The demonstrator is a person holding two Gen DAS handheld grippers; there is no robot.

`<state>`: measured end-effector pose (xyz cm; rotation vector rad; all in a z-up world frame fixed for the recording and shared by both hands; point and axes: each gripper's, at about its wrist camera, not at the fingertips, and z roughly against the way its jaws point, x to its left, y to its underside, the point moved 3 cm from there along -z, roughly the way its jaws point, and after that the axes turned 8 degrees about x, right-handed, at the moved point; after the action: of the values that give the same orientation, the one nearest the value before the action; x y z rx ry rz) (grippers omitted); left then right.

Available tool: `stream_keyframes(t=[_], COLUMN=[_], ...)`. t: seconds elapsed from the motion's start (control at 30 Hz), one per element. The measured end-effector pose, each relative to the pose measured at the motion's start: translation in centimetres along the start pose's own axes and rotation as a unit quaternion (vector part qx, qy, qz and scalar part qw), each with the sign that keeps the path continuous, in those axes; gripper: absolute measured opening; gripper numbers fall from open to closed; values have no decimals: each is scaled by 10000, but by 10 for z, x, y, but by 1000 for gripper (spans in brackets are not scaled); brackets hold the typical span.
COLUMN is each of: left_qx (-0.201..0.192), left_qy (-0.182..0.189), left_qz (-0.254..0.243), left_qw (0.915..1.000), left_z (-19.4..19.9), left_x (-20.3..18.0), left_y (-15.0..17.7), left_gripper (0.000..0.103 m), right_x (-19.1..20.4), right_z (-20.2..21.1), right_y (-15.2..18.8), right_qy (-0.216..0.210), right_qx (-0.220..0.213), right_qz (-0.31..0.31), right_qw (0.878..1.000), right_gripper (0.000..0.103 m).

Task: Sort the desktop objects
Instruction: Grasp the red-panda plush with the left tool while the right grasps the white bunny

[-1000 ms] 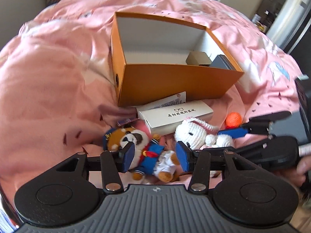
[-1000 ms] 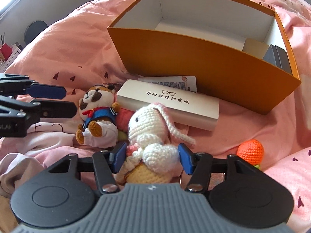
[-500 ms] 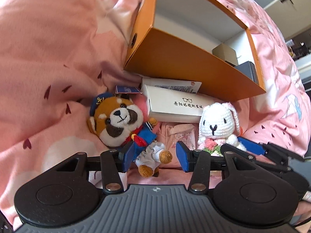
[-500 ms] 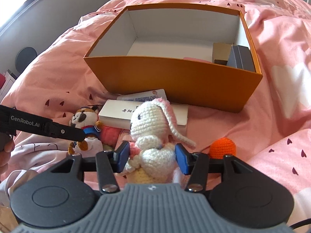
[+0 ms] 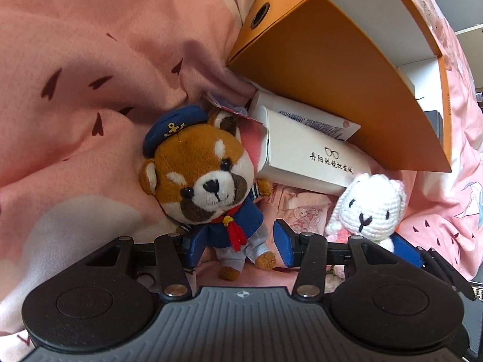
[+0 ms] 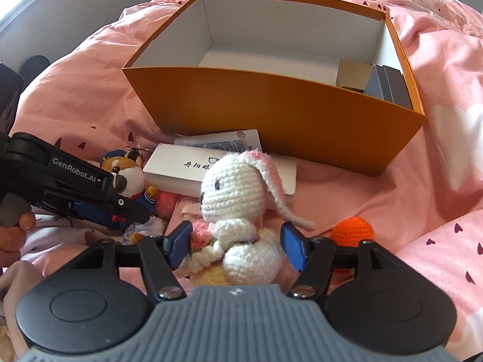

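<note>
A plush red panda (image 5: pixel 205 175) in a blue sailor suit lies on the pink bedding. My left gripper (image 5: pixel 238 246) points down over it, open, with the panda's body and legs between the blue pads. In the right wrist view the left gripper (image 6: pixel 135 215) covers part of the panda (image 6: pixel 129 178). A white crochet rabbit (image 6: pixel 232 187) sits upright between the pads of my right gripper (image 6: pixel 235 246), whose jaws are opening, with a small gap at the right pad. The rabbit (image 5: pixel 371 208) also appears at the lower right of the left wrist view. Behind the toys stands an open orange box (image 6: pixel 271 114).
A white glasses case (image 6: pixel 181 169) and a white printed packet (image 6: pixel 223 141) lie against the box front. An orange crochet ball (image 6: pixel 351 229) sits right of the rabbit. A tan box (image 6: pixel 353 72) and grey boxes (image 6: pixel 389 84) fill the orange box's right end. A hand (image 6: pixel 12 232) holds the left gripper.
The left gripper sank and rolled, closing in on the panda until its body lies between the pads. The right gripper's jaws spread wider off the rabbit, which stays upright.
</note>
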<state>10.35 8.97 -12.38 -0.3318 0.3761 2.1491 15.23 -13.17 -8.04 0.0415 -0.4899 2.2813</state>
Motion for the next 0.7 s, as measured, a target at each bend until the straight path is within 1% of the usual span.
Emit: stream_keyframes(t=[0.07, 0.1, 0.17, 0.27, 0.3, 0.4, 0.43, 0.47, 0.57, 0.63, 0.7], left_qx=[-7, -23, -48, -89, -125, -230, -262, -285, -328, -326, -309], left_qy=[43, 58, 36, 101, 113, 79, 57, 38, -42, -35, -7], left_qz=[-24, -37, -68, -99, -137, -340, -418, -485, -652, -607, -461], left_qw=[10000, 10000, 10000, 9999, 9998, 9991, 9988, 9984, 9973, 9976, 9985], left_z=[-3, -3, -4, -4, -4, -1, 0, 1, 6, 8, 8], left_x=[3, 4, 8, 14, 15, 13, 12, 11, 10, 11, 13], left_y=[0, 1, 1, 3, 4, 8, 9, 11, 14, 15, 13], left_gripper=[55, 52, 39, 33, 32, 29, 28, 24, 17, 17, 21], right_x=[0, 0, 0, 1, 2, 4, 4, 5, 1, -1, -2], right_z=[-3, -3, -3, -2, -1, 6, 9, 12, 20, 19, 16], right_y=[-1, -1, -1, 0, 0, 1, 2, 1, -1, -2, -3], right_qy=[14, 7, -1, 6, 12, 20, 26, 9, -117, -117, -109], right_qx=[9, 3, -7, -47, -75, -177, -215, -254, -286, -244, -193], right_qz=[-19, -29, -29, 8, 22, 61, 84, 93, -6, -39, -83], right_qw=[10000, 10000, 10000, 10000, 10000, 9998, 9997, 9996, 9995, 9996, 9997], right_gripper=[69, 68, 68, 65, 64, 59, 53, 43, 43, 43, 43])
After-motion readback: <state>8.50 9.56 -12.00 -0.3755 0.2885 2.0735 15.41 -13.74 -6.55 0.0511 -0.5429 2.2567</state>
